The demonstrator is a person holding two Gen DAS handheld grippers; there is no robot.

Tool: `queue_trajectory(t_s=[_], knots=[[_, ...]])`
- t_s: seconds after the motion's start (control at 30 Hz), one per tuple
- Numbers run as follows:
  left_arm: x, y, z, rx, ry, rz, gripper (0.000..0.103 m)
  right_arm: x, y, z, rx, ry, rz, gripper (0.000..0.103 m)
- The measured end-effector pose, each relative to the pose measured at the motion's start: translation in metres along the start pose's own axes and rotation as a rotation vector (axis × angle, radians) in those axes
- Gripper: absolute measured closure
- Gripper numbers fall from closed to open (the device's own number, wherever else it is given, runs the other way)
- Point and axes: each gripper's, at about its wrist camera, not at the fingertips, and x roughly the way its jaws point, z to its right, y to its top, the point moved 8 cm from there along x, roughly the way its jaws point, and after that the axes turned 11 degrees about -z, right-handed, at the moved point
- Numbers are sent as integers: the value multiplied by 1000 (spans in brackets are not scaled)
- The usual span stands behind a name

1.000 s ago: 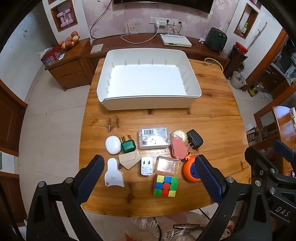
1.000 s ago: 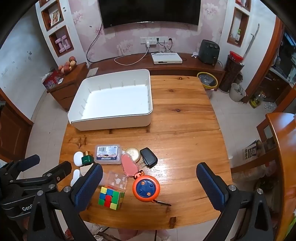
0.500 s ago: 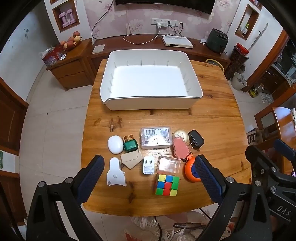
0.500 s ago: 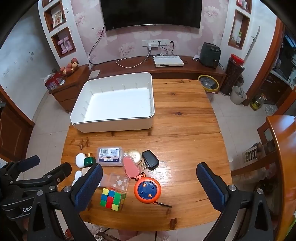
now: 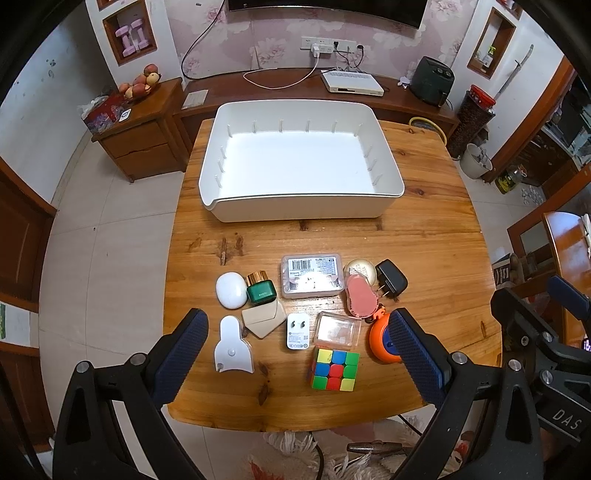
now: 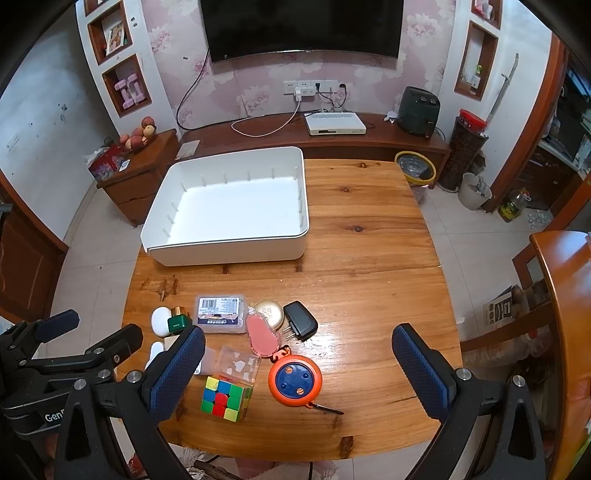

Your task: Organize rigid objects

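Ahead, cube (image 5: 335,370) between left hand-held gripper (image 5: 297,354) fingers (spread)

Pink floral wallpaper (image 6: 258,92), wall-mounted television (image 6: 303,27), pale tiled floor (image 6: 99,229), low wooden cabinet (image 6: 144,173).

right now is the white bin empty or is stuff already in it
Empty. The white bin shows only its bare white floor in both views; the Rubik's cube and the other small items all sit on the table in front of it.
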Motion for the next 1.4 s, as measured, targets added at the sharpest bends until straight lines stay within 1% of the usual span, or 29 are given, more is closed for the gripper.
queue_trajectory(t_s=[0.33,1.4], knots=[[4,1,0,6,-1,-19,5,2,0,1,3,-4,-10,1],[5,1,-1,10,2,-20,5,3,-1,-1,2,-9,-9,1]])
